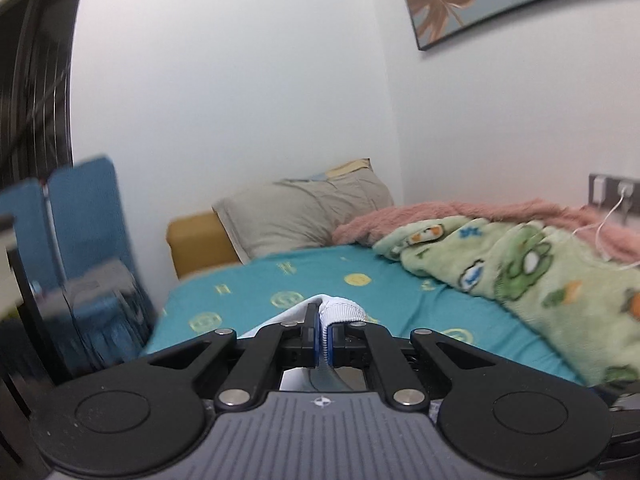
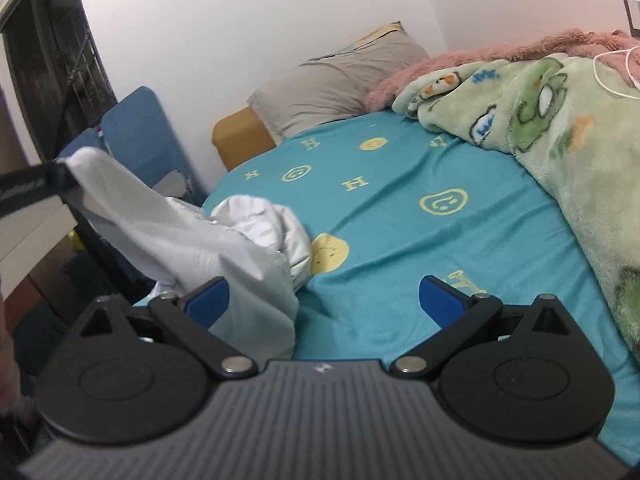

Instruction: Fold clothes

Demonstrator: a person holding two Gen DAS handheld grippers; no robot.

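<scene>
The left gripper [image 1: 324, 334] has its jaws pinched tight on the ribbed edge of the white shirt [image 2: 180, 232], lifting one end while the rest lies bunched at the near corner of the bed [image 2: 400, 216]. The right gripper [image 2: 324, 294] hangs with jaws wide open and holds nothing. It should grab another edge, so both can pull the shirt flat on the bare blue sheet, away from the green blanket [image 2: 560, 128] and the pillow [image 2: 340, 80].

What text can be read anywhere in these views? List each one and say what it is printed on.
"H": yellow letters, repeated between smiley faces on the teal bedsheet.
Blue lettering on the green cartoon blanket: too blurred to read.
White print on the black strap at the left edge of the right wrist view: too blurred to read.
Small emblem on the right gripper body: a symbol, no words.
</scene>
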